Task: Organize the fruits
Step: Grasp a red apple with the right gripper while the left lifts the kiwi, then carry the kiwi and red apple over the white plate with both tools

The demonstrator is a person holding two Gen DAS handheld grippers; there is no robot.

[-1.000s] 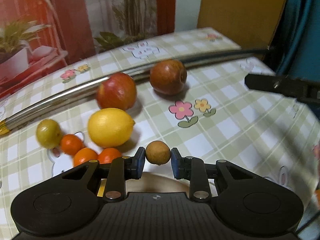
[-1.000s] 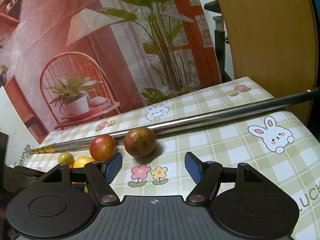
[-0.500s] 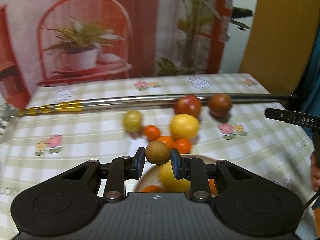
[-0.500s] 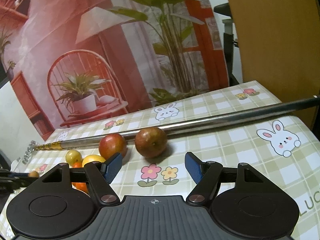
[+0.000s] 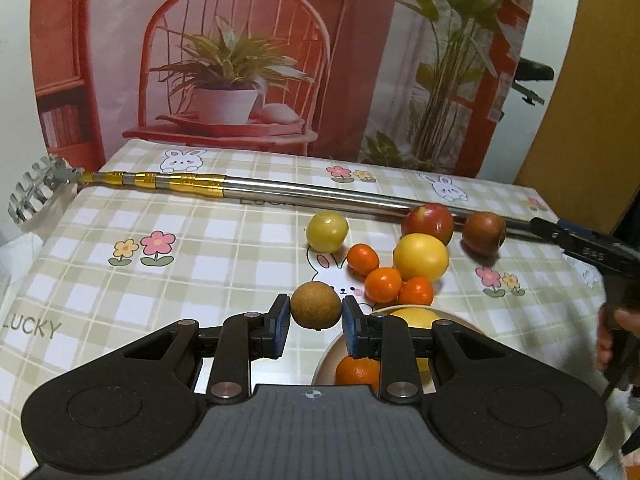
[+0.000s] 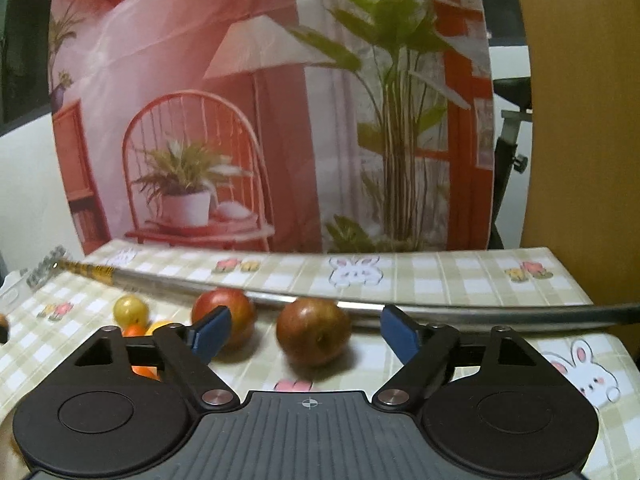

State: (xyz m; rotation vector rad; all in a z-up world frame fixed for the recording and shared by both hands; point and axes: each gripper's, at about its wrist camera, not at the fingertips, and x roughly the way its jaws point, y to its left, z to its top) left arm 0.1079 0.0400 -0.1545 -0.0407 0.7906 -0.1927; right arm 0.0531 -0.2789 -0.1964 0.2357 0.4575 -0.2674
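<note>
My left gripper is shut on a small brown round fruit, held above the table beside a pale bowl that holds an orange and a yellow fruit. On the cloth lie a lemon, three small oranges, a yellow-green fruit, a red apple and a dark red apple. My right gripper is open, with the dark red apple just beyond its fingers and the red apple at the left.
A long metal telescopic rod with a gold section and a comb-like head lies across the back of the checked tablecloth; it also shows in the right wrist view. A printed backdrop stands behind the table.
My left gripper has swung left and pulled back with the brown fruit, so the fruits sit further right. My right gripper has moved closer to the dark red apple.
</note>
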